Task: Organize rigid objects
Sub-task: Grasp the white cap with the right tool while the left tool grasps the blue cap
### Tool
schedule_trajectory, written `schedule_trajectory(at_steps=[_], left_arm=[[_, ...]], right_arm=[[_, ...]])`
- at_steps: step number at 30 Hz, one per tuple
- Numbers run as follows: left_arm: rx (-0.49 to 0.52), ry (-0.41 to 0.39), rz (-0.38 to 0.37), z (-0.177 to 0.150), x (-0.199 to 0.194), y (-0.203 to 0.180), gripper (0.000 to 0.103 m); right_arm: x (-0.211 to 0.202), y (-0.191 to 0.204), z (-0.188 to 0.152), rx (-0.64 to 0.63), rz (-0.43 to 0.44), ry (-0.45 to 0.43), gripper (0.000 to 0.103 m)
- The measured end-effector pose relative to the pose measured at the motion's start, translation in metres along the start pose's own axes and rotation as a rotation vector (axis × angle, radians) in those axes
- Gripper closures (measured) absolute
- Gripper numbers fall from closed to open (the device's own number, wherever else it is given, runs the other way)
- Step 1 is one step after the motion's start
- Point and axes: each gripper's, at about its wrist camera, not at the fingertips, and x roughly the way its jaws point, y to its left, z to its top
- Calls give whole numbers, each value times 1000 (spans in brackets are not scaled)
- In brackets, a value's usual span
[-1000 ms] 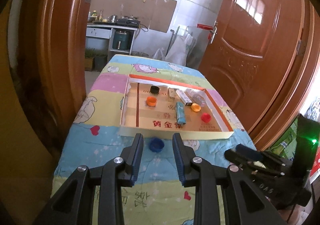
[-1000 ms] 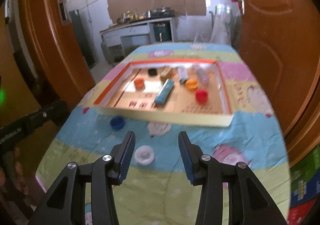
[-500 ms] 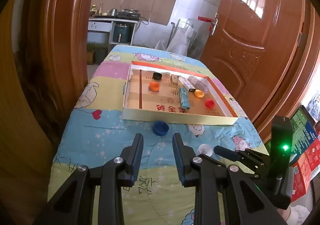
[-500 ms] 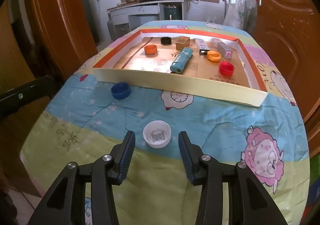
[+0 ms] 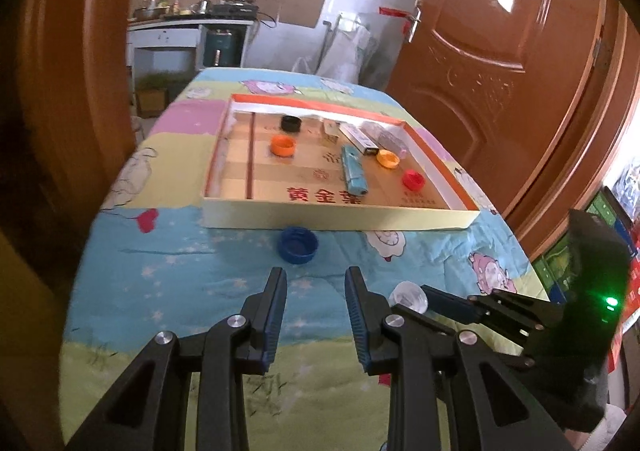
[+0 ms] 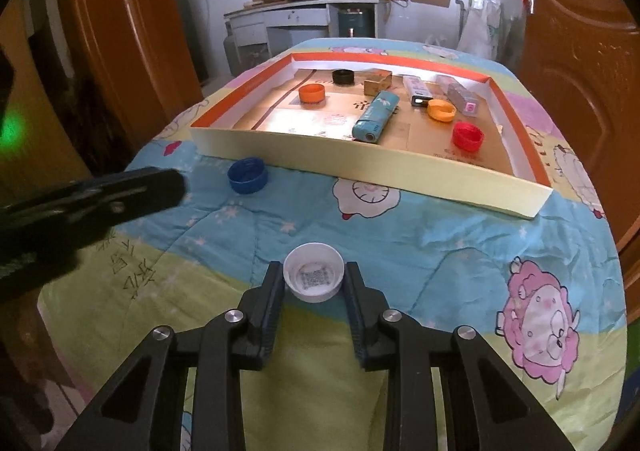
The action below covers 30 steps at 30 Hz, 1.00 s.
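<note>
Our right claw (image 6: 313, 283) has just been closing, and its two blue-padded fingers (image 6: 274, 293) now press on either side of the white round plastic bottle cap (image 6: 314, 277), which sits open side up on the cartoon-print quilted cover (image 6: 432, 235) of the desk, well in front of the shallow cardboard tray with the orange rim (image 6: 360, 155). Our left claw (image 5: 316, 293) stands partly open with nothing between its fingers; the dark blue round plastic cap (image 5: 298, 244) lies just ahead of its tips, close against the tray's near wall.

Inside the tray we see a teal tube-shaped pack (image 6: 376, 115), two orange caps (image 6: 312, 94), a red cap (image 6: 467, 136) and a black cap (image 6: 343, 77), with small boxes toward the tray's far wall whose printing is too small to read.

From the left wrist view the white cap is mostly hidden behind the left claw's own finger and the right claw's tip. From the right wrist view the left claw shows only as a blurred dark bar, left of the tray.
</note>
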Motion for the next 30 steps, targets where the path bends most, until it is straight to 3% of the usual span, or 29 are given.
schedule_trajectory(at_steps=[7, 21, 30], left_arm=[[5, 52, 5, 6, 32, -1, 73], [19, 77, 108, 15, 64, 2, 72], [84, 98, 149, 23, 79, -10, 57]], right_arm=[[-9, -10, 1, 11, -22, -27, 72], [-5, -30, -2, 68, 23, -30, 72], [-2, -36, -1, 89, 59, -30, 72]])
